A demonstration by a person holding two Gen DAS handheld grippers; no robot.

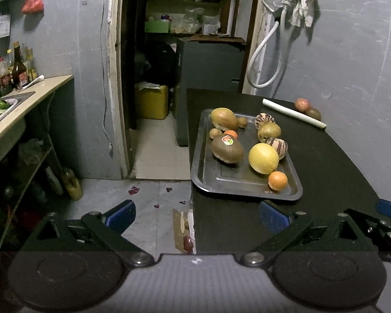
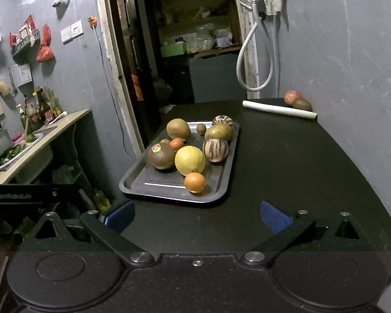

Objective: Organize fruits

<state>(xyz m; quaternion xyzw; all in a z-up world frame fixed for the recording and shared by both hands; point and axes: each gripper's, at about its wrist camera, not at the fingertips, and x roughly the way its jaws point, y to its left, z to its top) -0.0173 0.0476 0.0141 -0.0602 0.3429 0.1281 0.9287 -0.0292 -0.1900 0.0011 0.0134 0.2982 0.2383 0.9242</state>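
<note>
A dark metal baking tray (image 2: 133,182) heaped with fruit sits at the left edge of a black table (image 2: 286,169) in a dim, grey-walled kitchen. Both blue-padded tools, the left tool (image 1: 196,215) and the right tool (image 2: 196,215), hover spread wide and empty at the table's near end, short of the tray. On the tray lie a large yellow round citrus (image 2: 190,160), a small orange (image 2: 194,182) just in front of it, a brown stickered fruit (image 2: 161,155) and two striped melons. Well apart, against the far wall, a reddish apple (image 2: 292,97) and a brown kiwi (image 2: 302,104) rest behind a white paper roll (image 2: 279,109).
</note>
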